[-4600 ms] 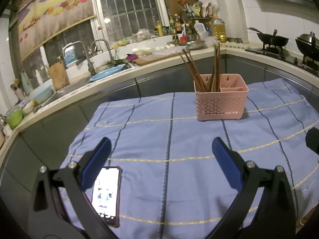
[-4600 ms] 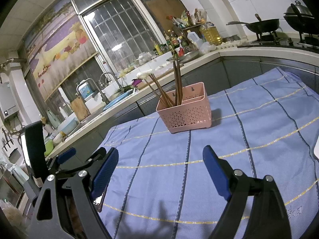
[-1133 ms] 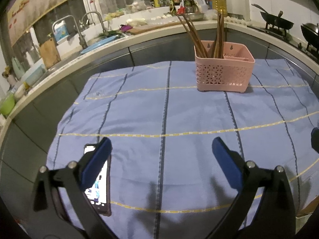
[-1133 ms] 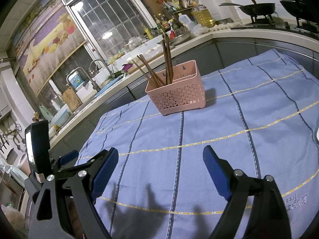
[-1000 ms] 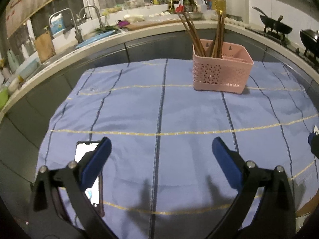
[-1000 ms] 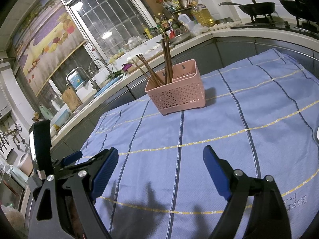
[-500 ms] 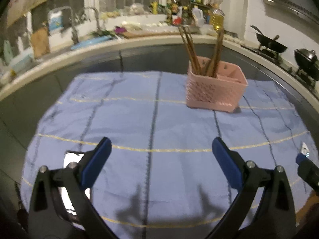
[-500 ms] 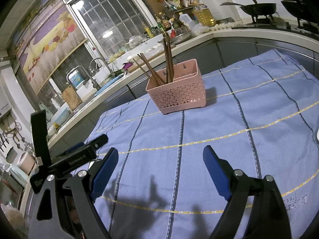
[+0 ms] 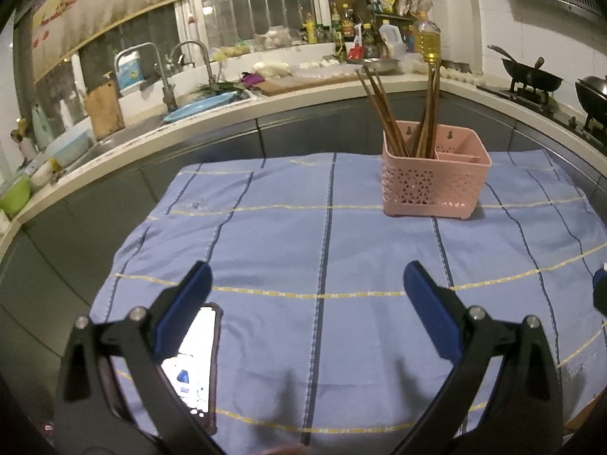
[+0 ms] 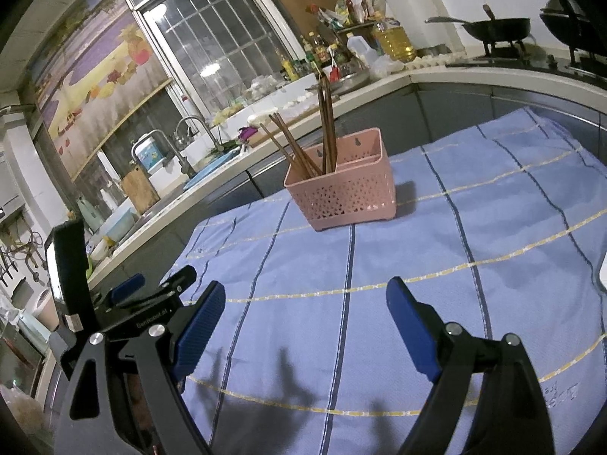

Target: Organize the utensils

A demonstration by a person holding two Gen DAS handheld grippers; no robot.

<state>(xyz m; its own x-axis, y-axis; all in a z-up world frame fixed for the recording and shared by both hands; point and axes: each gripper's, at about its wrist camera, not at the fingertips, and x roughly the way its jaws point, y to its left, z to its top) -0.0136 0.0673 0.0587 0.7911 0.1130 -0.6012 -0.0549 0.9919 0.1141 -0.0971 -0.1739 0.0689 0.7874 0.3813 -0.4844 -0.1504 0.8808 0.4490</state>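
A pink perforated utensil basket (image 9: pixel 434 182) (image 10: pixel 347 197) stands on the far side of a blue striped cloth (image 9: pixel 322 250) (image 10: pixel 417 265). Several brown chopsticks (image 9: pixel 402 113) (image 10: pixel 322 132) lean upright in its left compartment; the smaller right compartment looks empty. My left gripper (image 9: pixel 305 288) is open over the near part of the cloth, holding nothing. My right gripper (image 10: pixel 305 311) is also open and empty, well short of the basket. The left gripper's body (image 10: pixel 148 303) shows at the lower left of the right wrist view.
A lit phone (image 9: pixel 193 360) lies on the cloth under the left gripper's left finger. A counter with sink and taps (image 9: pixel 167 87), bottles (image 9: pixel 425 41) and woks (image 9: pixel 531 76) curves behind the table. A white object (image 10: pixel 602 273) sits at the cloth's right edge.
The left gripper has tipped and drifted, dipping toward the cloth and coming back up, so the basket shifted in its view. The right gripper has barely moved. Both stayed open.
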